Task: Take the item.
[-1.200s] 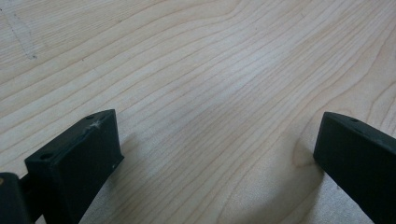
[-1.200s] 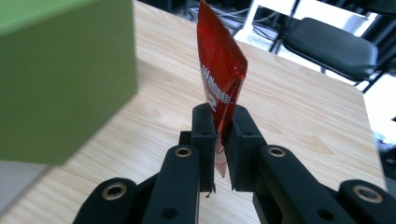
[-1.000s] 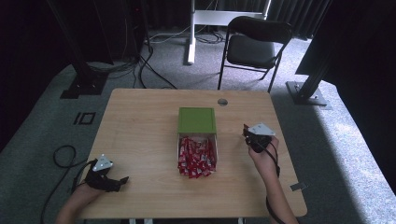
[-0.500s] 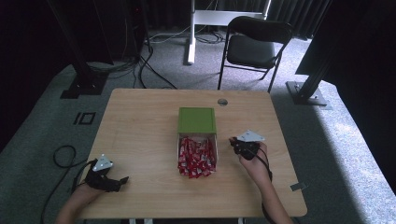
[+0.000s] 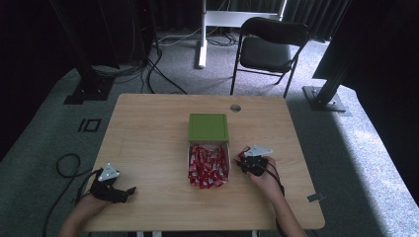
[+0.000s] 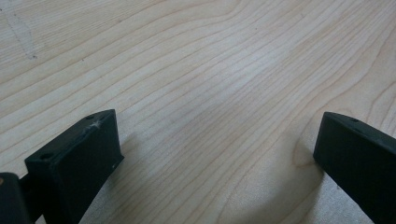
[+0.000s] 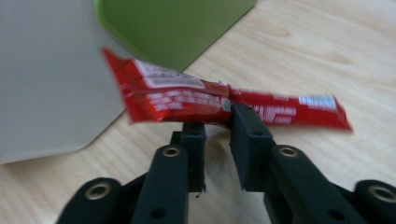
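Note:
A white box (image 5: 189,157) full of several red packets (image 5: 208,166) stands mid-table, its green lid (image 5: 208,126) lying just behind it. My right gripper (image 5: 242,160) is right beside the box's right wall, low over the table. A red packet (image 7: 187,98) lies across its fingertips (image 7: 250,126). The jaws have just been opening, and a gap shows between them, so the packet sits loose at the tips. The box wall (image 7: 46,79) and lid (image 7: 173,28) are close behind it. My left gripper (image 5: 129,190) rests open on the wood near the front left corner, with nothing between its jaws (image 6: 217,140).
The wooden table (image 5: 148,128) has a round cable hole (image 5: 235,107) near its far edge. A black folding chair (image 5: 269,44) stands behind the table. Black stands and cables lie on the grey carpet around it.
My right gripper has come left and down with the red packet, from the table's right side to the box's right wall. Its jaws have parted slightly. The left gripper has stayed put.

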Available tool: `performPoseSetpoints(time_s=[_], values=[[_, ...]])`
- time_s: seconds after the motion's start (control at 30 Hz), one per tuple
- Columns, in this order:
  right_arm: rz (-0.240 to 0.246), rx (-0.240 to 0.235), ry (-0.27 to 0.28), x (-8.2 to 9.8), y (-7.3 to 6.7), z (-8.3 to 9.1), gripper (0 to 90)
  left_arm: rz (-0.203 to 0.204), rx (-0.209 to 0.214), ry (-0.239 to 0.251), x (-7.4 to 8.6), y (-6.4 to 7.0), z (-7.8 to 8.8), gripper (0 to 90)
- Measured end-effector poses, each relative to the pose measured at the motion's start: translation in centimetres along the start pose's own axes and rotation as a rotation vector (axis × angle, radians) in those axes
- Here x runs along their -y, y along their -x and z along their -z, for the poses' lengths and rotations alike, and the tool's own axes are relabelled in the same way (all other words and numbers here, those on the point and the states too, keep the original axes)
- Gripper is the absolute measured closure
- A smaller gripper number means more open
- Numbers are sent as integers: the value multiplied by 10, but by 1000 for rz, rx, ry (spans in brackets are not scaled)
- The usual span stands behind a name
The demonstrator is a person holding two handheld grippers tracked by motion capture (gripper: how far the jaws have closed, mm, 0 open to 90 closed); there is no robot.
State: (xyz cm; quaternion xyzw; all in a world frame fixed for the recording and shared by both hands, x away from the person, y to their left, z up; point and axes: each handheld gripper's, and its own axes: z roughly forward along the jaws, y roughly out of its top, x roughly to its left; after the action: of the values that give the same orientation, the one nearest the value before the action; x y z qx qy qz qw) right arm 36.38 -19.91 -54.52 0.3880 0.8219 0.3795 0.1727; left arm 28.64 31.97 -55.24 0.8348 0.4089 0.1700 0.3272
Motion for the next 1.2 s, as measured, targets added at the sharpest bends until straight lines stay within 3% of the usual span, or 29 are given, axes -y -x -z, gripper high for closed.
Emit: performPoseSetpoints(time_s=[0.13,0.2,0.3,0.43,0.67,0.87,1.0,1.07,1.2], values=[[22,-68,21,6,-2,1,627,1,1,-1,0,0,0,15],[58,-89,15,9,-5,1,587,2,1,0,0,0,0,15],[60,-108,15,13,-6,4,509,0,0,0,0,0,0,15],[63,-126,12,20,-5,9,427,2,0,0,0,0,0,15],[37,-118,49,30,4,23,326,0,0,0,0,0,0,15],[-12,-108,61,41,14,34,257,1,0,0,0,0,0,15],[-10,-133,77,48,19,43,213,1,1,0,0,0,0,15],[23,-147,67,50,20,47,197,1,0,0,0,0,0,15],[19,-170,65,55,21,52,197,1,0,0,0,0,0,15]])
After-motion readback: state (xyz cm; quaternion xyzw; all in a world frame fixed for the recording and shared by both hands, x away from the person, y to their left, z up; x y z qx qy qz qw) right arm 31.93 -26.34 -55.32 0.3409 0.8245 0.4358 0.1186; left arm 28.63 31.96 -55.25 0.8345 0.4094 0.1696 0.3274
